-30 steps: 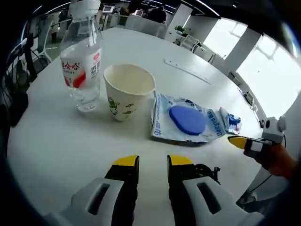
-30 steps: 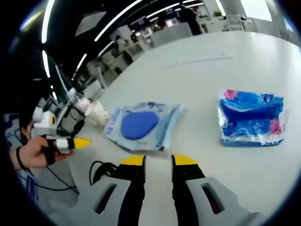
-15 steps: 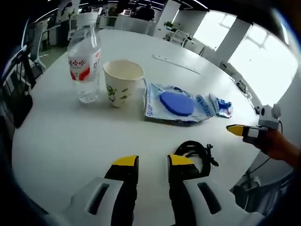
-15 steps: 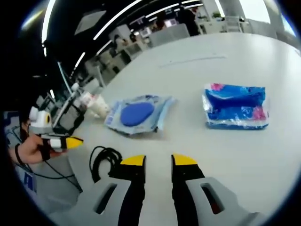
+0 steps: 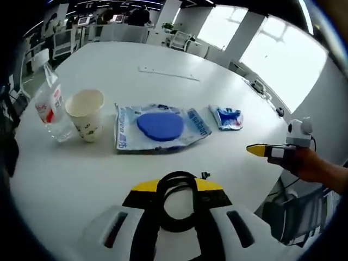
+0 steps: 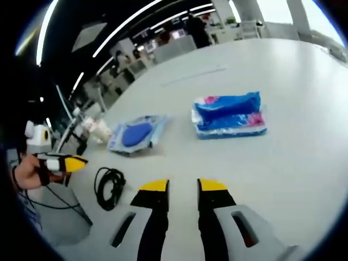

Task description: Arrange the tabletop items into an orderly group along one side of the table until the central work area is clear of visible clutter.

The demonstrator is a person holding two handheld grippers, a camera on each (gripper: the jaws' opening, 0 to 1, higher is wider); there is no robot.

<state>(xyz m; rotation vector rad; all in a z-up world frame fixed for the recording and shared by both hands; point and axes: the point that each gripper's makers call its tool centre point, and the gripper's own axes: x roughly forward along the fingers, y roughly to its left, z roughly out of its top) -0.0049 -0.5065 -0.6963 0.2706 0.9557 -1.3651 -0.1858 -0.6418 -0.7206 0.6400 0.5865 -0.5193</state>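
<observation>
Left claw [image 5: 176, 186] parted over coiled black cable [image 5: 178, 200], right claw [image 6: 183, 186] parted; red-labelled bottle [image 5: 52, 107], print unreadable.

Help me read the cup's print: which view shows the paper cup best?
The left gripper view: the paper cup stands upright and unobstructed beside the bottle. In the right gripper view it is small, distant and blurred.

Bottle [image 5: 50, 106], cup [image 5: 86, 114], pouch [image 5: 159, 127], packet [image 5: 227, 117] in row; cable [image 5: 176, 196] nearer.
</observation>
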